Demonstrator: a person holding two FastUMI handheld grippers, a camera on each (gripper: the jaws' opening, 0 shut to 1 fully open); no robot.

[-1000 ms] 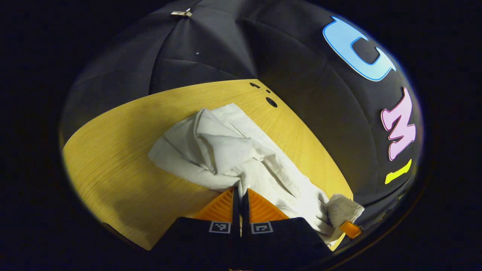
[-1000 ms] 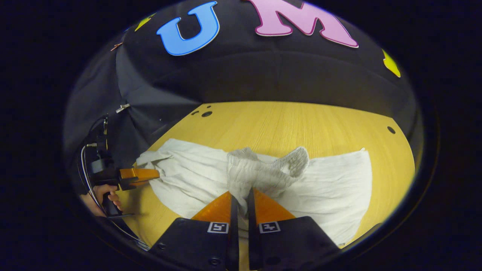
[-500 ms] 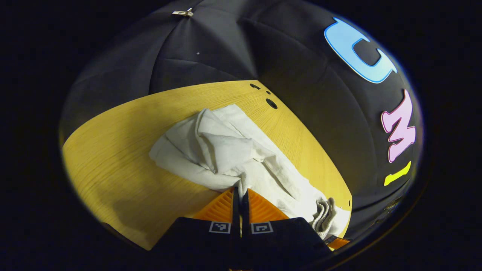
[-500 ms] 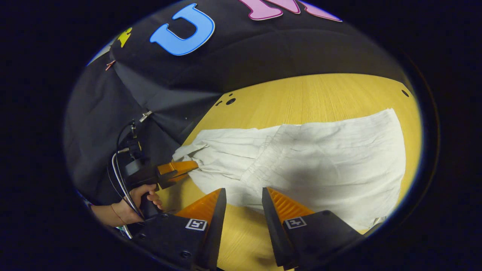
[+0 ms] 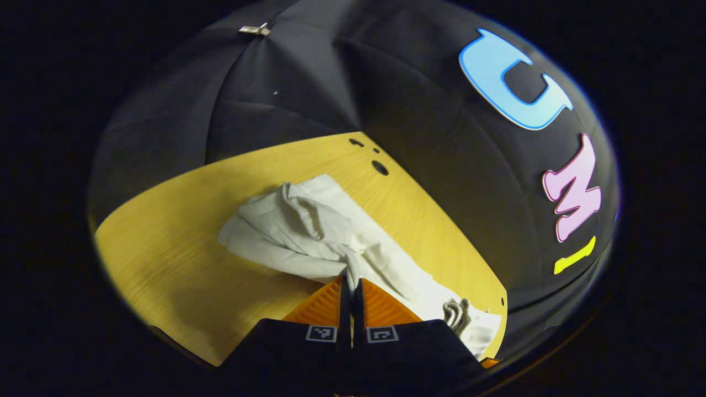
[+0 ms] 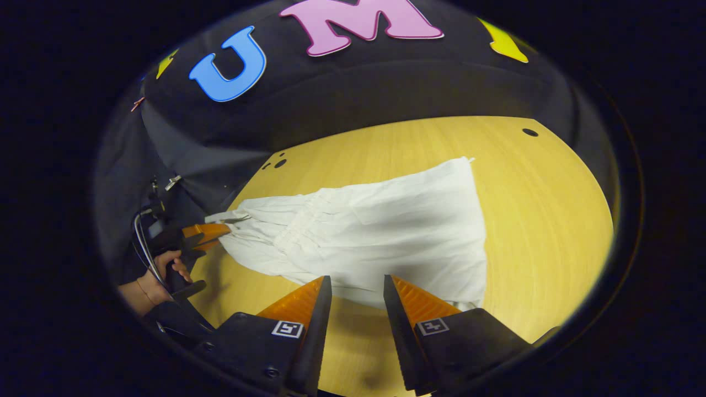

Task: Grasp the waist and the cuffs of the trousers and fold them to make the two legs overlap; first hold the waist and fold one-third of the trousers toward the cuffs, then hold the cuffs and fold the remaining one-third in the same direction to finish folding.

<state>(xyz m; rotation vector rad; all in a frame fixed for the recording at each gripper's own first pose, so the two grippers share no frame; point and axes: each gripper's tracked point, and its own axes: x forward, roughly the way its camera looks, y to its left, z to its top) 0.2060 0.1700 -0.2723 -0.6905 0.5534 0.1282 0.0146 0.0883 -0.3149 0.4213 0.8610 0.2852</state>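
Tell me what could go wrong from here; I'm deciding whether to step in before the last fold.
1. The left gripper pinches only a bunched corner of the trousers; lifting may drag the stack instead of folding it.
2. The right gripper hangs open, holding nothing, so the folded waistband could slide across the table.

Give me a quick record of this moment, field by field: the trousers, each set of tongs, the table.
trousers: white trousers lying on the table, waist folded over the legs, cuff end bunched and lifted
left tongs: left tongs shut on the cuff end; also seen in the right gripper view, held by a hand
right tongs: right tongs open, holding nothing, near the trousers' near edge
table: wooden table, holes near its corners
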